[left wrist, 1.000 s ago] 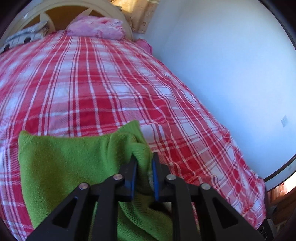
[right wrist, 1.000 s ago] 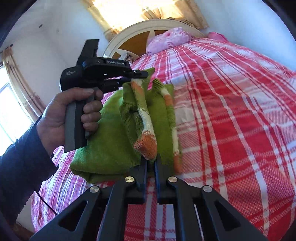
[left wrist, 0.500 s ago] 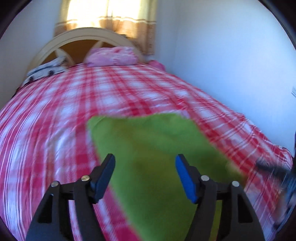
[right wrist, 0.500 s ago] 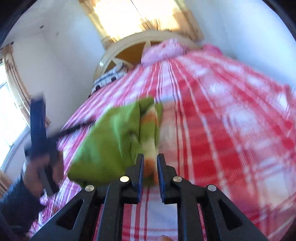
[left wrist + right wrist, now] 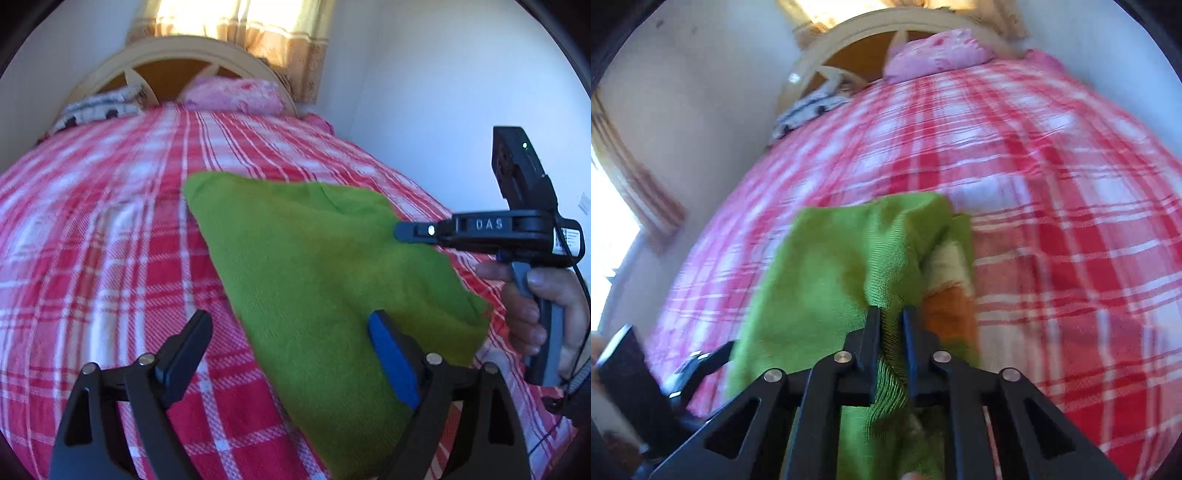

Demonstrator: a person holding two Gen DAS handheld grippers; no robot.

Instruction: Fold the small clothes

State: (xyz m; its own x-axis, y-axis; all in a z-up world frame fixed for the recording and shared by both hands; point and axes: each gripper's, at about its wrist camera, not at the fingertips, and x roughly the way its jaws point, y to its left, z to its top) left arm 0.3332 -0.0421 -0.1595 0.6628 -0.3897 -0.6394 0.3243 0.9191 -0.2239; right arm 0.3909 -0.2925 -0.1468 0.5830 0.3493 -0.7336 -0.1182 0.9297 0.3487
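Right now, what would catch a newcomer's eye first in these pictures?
The bright green garment lying on the red plaid bedspread, mid-bed. The right tool is shut on its edge, while the left tool hangs open above it. A pink pillow sits by the headboard.

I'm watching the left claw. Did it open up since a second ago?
Yes. The left claw was pinched on the green sweater before; now its fingers stand wide apart above the red plaid bedspread, holding nothing. The right claw keeps gripping the sweater.
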